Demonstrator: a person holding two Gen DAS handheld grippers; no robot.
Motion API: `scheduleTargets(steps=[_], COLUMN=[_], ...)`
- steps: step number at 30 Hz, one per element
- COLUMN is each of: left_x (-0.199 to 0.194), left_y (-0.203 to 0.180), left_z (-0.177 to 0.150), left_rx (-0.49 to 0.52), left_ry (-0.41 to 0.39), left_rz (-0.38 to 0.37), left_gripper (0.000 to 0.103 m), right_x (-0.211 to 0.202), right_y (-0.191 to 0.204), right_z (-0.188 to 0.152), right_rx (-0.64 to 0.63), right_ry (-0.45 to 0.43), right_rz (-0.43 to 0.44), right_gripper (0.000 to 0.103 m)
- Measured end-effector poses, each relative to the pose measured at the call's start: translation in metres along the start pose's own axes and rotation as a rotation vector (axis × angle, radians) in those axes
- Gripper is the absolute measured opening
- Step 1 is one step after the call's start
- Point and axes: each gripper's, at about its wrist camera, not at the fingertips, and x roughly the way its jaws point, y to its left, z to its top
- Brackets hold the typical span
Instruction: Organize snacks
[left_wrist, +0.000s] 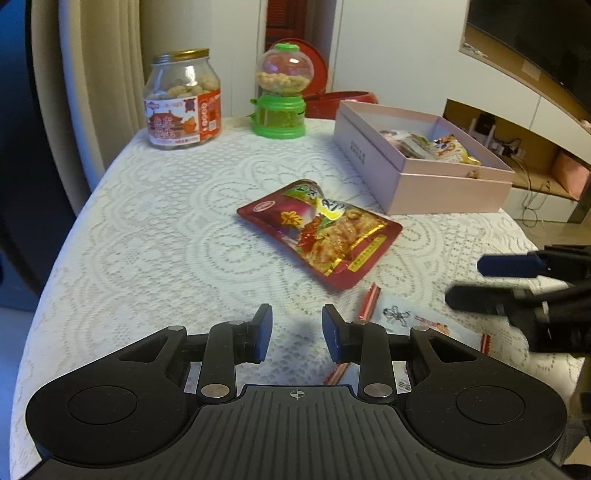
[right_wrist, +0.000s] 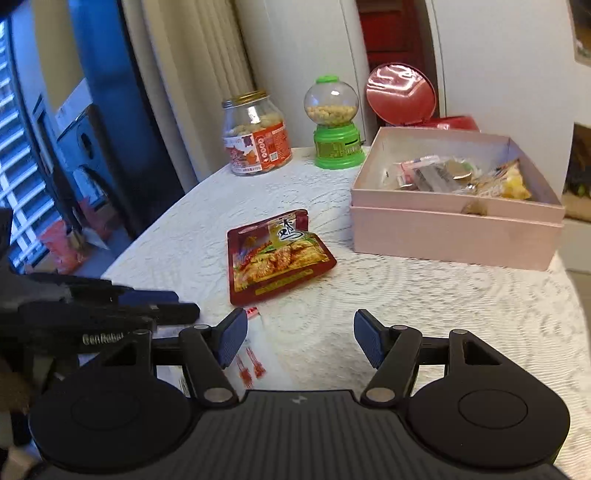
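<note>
Left gripper (left_wrist: 297, 334): your jaws stand apart, nothing between them, just lace cloth (left_wrist: 166, 229) below.
Right gripper (right_wrist: 299, 341): your jaws are wide, empty.
Clear packet (left_wrist: 413, 321): just beside your left jaws, partly hidden under both grippers; print too small to read.
Red pouch (left_wrist: 321, 230): flat on the cloth ahead of you, apart from both grippers.
Pink box (left_wrist: 436, 188): open, beyond the pouch, snacks (right_wrist: 458, 177) inside, jumbled, hard to tell apart.
Jar (left_wrist: 183, 99), green dispenser (left_wrist: 280, 92): far edge, upright.
</note>
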Motion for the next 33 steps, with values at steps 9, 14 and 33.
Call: scheduleTargets(steps=[9, 14, 33], left_x=[-0.011, -0.009, -0.012], left_y=[0.0, 0.004, 0.013], left_z=[0.002, 0.001, 0.0], left_rx=[0.005, -0.003, 0.006], left_ry=[-0.023, -0.016, -0.013], left_rz=[0.001, 0.006, 0.06], left_gripper=[0.035, 0.035, 0.035], right_x=[-0.023, -0.023, -0.003], right_y=[0.025, 0.027, 0.03], right_z=[-0.038, -0.041, -0.007], right_rx=[-0.273, -0.31, -0.222], right_ry=[0.073, 0.086, -0.011], right_rz=[0.049, 0.026, -0.027], right_gripper=[0.065, 0.069, 0.069])
